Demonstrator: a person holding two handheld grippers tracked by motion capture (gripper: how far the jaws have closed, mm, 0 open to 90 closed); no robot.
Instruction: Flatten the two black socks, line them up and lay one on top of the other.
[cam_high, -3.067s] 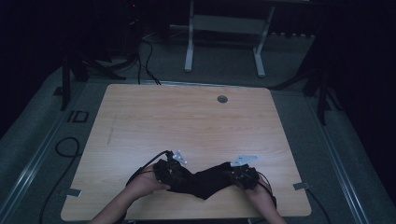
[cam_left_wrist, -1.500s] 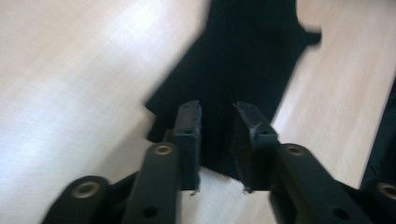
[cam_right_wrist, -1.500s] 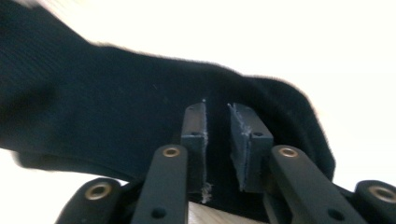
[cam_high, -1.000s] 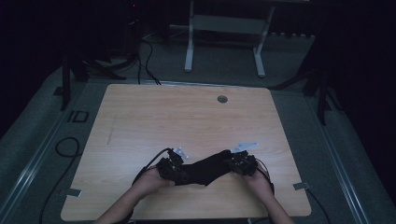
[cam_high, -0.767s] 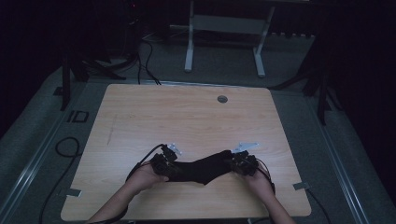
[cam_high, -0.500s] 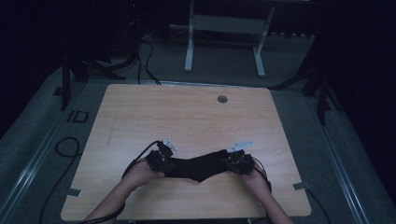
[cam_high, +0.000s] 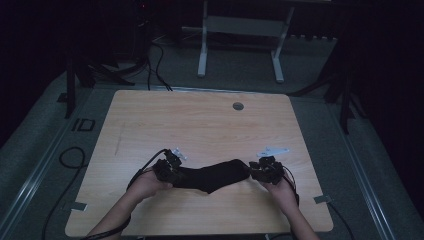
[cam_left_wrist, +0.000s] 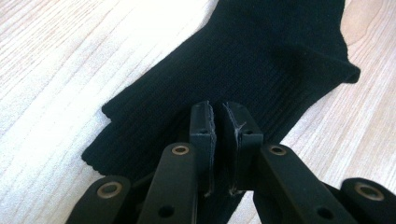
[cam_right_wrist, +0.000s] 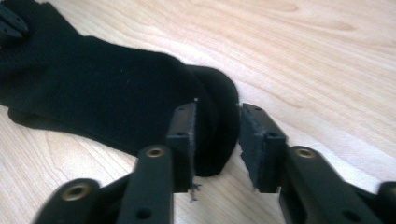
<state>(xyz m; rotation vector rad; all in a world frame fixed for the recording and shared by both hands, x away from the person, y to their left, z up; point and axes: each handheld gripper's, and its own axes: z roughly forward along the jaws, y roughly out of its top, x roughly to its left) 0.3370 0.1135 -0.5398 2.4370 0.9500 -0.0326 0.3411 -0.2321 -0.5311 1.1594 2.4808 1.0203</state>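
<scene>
Lying stretched across the table's (cam_high: 200, 125) near edge, a black sock (cam_high: 215, 175) stays pinched at its cuff by the left gripper (cam_left_wrist: 218, 122), while the right gripper (cam_right_wrist: 215, 140) has just been opening around the toe (pads clear); any left tug could bunch it.

In the left gripper view the left gripper (cam_left_wrist: 218, 122) hides the sock (cam_left_wrist: 261, 60) edge under its closed jaws, so any pinched fabric cannot be told. The sock's far end runs off the top edge. In the right gripper view, the sock (cam_right_wrist: 102, 93) is cut at the left edge.
</scene>
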